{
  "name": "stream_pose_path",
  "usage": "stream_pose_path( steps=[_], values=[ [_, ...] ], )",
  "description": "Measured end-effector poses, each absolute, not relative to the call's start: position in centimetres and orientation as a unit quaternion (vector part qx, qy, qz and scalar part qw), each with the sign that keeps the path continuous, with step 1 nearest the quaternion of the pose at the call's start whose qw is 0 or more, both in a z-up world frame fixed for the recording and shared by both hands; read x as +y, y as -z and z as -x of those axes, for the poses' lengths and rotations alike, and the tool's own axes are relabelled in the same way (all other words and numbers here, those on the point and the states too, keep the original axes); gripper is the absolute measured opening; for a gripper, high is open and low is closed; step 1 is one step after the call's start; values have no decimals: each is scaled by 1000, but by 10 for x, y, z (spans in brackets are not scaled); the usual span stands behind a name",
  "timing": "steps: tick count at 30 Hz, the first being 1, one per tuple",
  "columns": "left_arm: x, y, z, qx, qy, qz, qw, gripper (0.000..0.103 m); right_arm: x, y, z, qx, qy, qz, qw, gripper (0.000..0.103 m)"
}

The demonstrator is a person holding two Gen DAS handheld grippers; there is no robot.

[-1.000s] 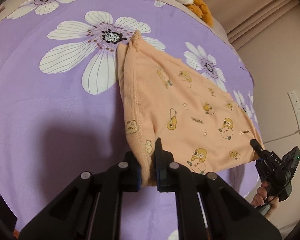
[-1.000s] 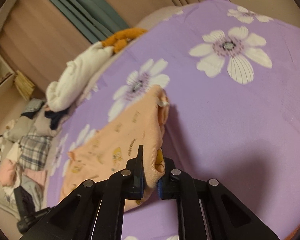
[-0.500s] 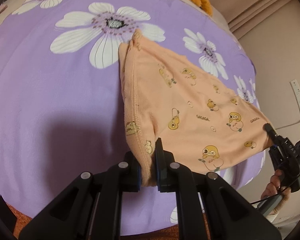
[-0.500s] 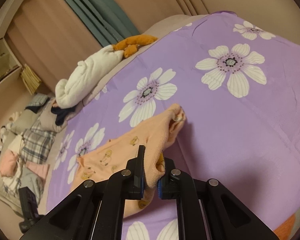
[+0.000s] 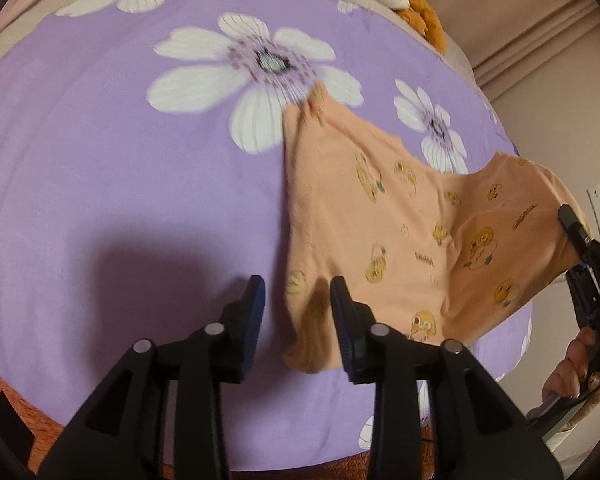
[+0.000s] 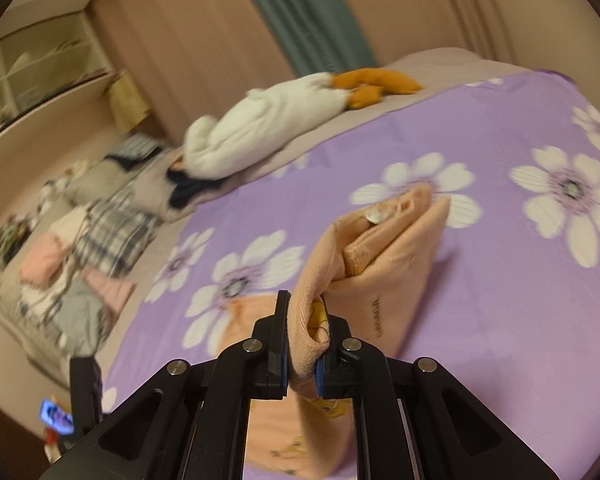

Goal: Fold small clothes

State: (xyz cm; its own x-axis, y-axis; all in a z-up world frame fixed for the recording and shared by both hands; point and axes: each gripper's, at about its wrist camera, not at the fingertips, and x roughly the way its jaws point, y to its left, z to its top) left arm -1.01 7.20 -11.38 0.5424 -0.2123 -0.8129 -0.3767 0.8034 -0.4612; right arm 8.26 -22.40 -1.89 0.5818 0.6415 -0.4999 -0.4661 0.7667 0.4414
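A purple bedsheet printed with white flowers covered the bed. A white and orange plush toy lay near its far edge. Beyond it, a heap of mixed clothes sat before teal curtains and pale shelves.

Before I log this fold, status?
Left gripper opening, cloth slipping free. Right gripper shut on cloth, lifting its corner. Nothing in the way.

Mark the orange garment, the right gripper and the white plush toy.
orange garment [image 5: 380,216], left wrist view, flat middle of the fabric
right gripper [image 6: 303,344], right wrist view, between fingertips
white plush toy [image 6: 268,128], right wrist view, body
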Motion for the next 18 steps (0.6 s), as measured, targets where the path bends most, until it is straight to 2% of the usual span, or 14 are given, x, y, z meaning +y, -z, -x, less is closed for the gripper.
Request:
stream_pose_path(
  steps=[6, 11, 18],
  values=[
    [92, 100, 19, 451, -72, 317, 831, 37, -162, 32, -69, 352, -376, -81, 853, 11],
    [97, 100, 24, 452, -74, 317, 830, 37, -113, 62, -62, 400, -416, -41, 816, 11],
    [99, 102, 28, 456, -71, 315, 830, 37, -94, 78, -53, 425, -417, -3, 803, 11]
  ],
)
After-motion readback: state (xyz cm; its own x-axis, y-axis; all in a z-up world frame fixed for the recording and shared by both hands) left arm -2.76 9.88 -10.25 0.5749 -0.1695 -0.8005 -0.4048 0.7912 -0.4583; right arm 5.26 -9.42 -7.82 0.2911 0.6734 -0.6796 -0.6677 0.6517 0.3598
